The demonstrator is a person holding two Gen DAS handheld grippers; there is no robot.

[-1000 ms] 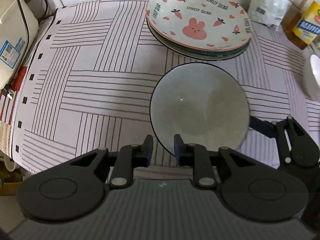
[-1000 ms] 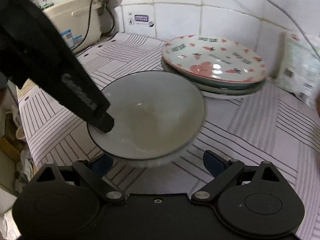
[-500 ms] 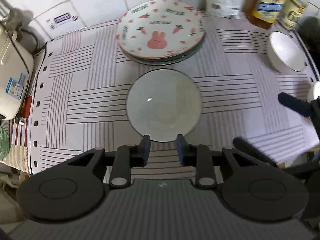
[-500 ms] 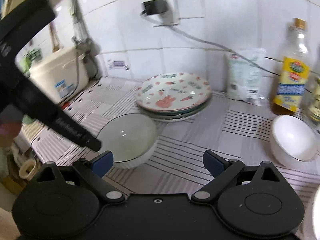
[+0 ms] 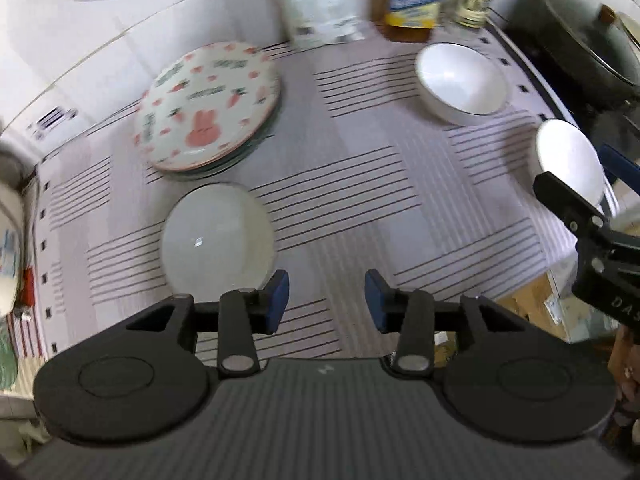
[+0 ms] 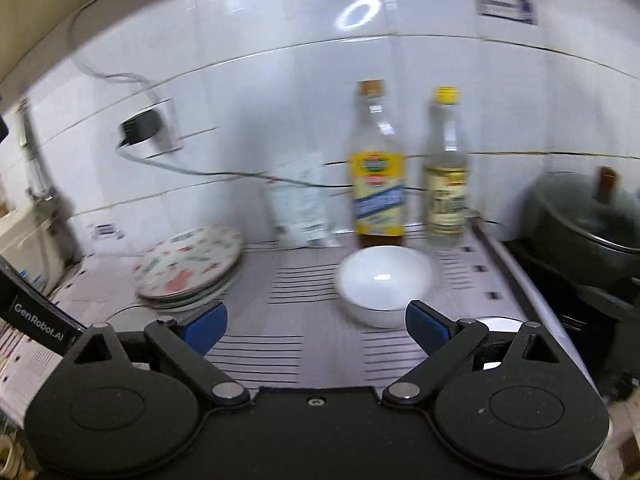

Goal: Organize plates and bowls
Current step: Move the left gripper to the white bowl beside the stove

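A grey bowl [image 5: 218, 236] rests upright on the striped cloth [image 5: 360, 184], just in front of a stack of plates [image 5: 208, 106] topped by a bunny plate. My left gripper [image 5: 326, 300] hovers above the cloth to the right of that bowl; its jaws are opening with nothing between them. A white bowl [image 5: 460, 78] stands near the bottles, and a second white bowl [image 5: 570, 160] sits at the right edge. My right gripper [image 6: 316, 326] is open wide and empty, facing the white bowl [image 6: 386, 284], with the plate stack [image 6: 190, 268] to its left.
Two bottles [image 6: 376, 172] [image 6: 446, 176] and a white packet [image 6: 300, 204] stand against the tiled wall. A dark pot [image 6: 588, 220] sits on the stove at the right. A white appliance [image 5: 8, 240] is at the left edge, with a plug and cable [image 6: 140, 128] on the wall.
Both grippers have risen and drawn away to the right from the grey bowl, which stays on the cloth. The left jaws have widened. The right view has swung towards the white bowl and bottles.
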